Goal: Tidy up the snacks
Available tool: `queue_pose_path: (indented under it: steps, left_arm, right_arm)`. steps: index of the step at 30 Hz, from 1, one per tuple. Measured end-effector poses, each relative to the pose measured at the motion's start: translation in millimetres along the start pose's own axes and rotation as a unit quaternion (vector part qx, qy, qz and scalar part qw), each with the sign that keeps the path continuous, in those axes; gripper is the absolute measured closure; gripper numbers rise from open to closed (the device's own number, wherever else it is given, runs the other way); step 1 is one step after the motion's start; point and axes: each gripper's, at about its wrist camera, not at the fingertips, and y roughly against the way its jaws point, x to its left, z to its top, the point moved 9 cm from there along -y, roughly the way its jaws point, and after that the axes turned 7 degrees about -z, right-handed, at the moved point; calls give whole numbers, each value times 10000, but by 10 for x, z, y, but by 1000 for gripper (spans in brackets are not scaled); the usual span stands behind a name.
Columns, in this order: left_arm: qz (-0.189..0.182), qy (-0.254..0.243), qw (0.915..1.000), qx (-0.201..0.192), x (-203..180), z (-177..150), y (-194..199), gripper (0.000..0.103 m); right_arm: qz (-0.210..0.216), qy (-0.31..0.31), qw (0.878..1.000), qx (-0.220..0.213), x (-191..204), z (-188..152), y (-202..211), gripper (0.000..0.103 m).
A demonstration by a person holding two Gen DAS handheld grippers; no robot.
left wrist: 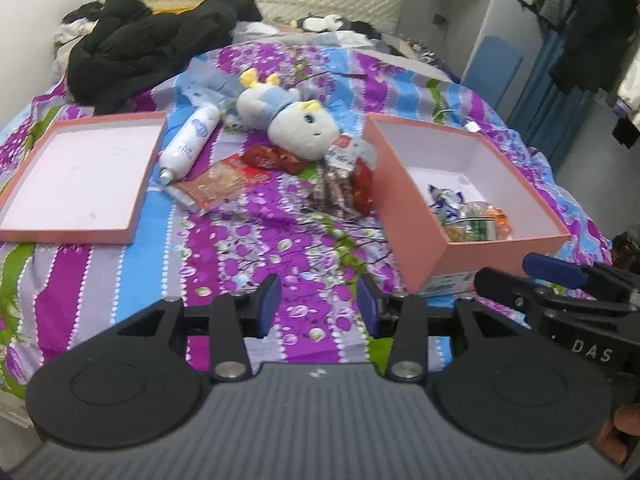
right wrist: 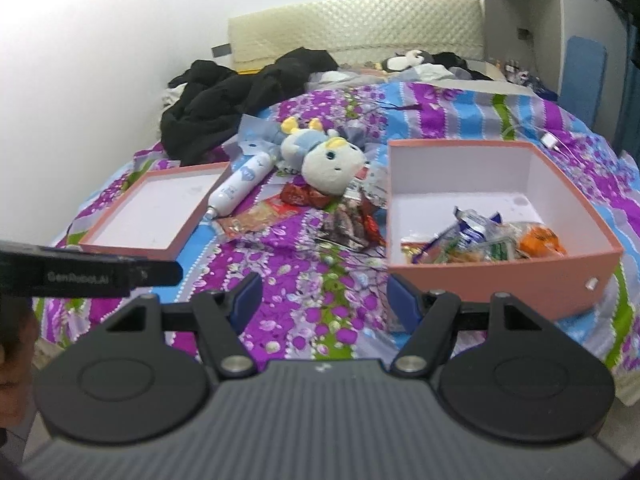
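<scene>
A pink open box [left wrist: 440, 216] [right wrist: 500, 268] stands on the bed at the right with several snack packets [left wrist: 472, 220] [right wrist: 480, 240] inside. More snack packets [left wrist: 340, 184] [right wrist: 348, 220] and a flat red packet [left wrist: 220, 184] [right wrist: 256, 216] lie loose on the bedspread between the box and its lid [left wrist: 76, 176] [right wrist: 156, 208]. My left gripper [left wrist: 318, 304] is open and empty above the bedspread, short of the loose snacks. My right gripper [right wrist: 324, 300] is open and empty, near the box's left front corner.
A plush toy [left wrist: 296, 120] [right wrist: 328, 160] lies behind the loose snacks, next to a white bottle [left wrist: 188, 140] [right wrist: 240, 184]. Black clothes [left wrist: 140, 44] [right wrist: 224, 96] are piled at the bed's far left. A white charger [right wrist: 550, 140] lies behind the box.
</scene>
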Motion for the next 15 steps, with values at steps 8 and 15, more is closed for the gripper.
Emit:
queue_pose_path:
  steps: [8, 15]
  left_arm:
    - [40, 758, 9971, 64, 560, 160, -391, 42]
    - [121, 1222, 9924, 114, 1131, 412, -928, 42]
  right_arm:
    - [56, 192, 9998, 81, 261, 96, -385, 32]
    - [-44, 301, 9991, 282, 418, 165, -1011, 33]
